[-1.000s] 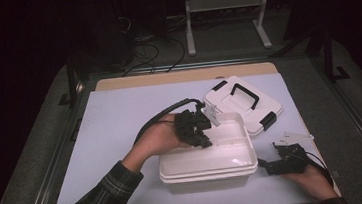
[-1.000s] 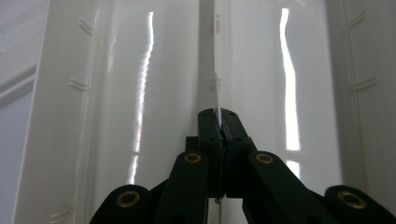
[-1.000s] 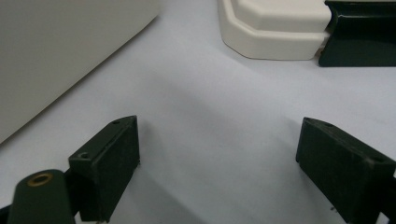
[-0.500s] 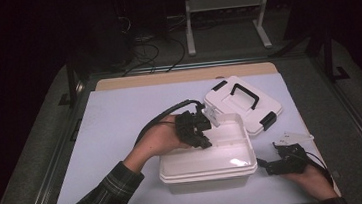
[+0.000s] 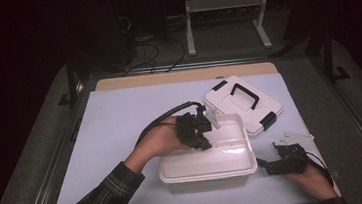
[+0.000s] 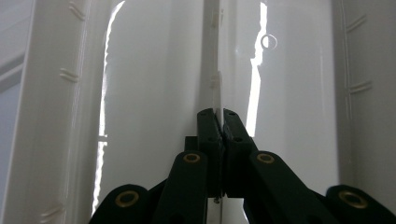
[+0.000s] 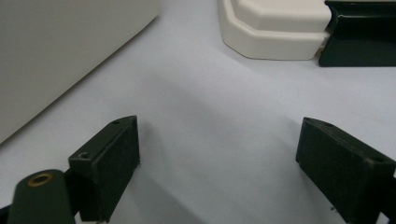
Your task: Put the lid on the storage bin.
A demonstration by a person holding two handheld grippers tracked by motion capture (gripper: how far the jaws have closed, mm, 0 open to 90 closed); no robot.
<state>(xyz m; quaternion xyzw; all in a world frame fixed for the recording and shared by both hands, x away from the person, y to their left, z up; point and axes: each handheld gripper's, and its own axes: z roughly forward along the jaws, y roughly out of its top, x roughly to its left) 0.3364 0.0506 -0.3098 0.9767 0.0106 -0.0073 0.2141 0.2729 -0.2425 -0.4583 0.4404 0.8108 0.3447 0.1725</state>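
L gripper clamps thin clear divider inside white tub; light, brittle, slippery, so grip edge-on. R gripper wide, empty.

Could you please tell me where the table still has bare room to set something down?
The mat is free left of the white bin and beyond the left gripper. It is crowded on the right, where the lid, the right gripper and a clear piece sit close together.
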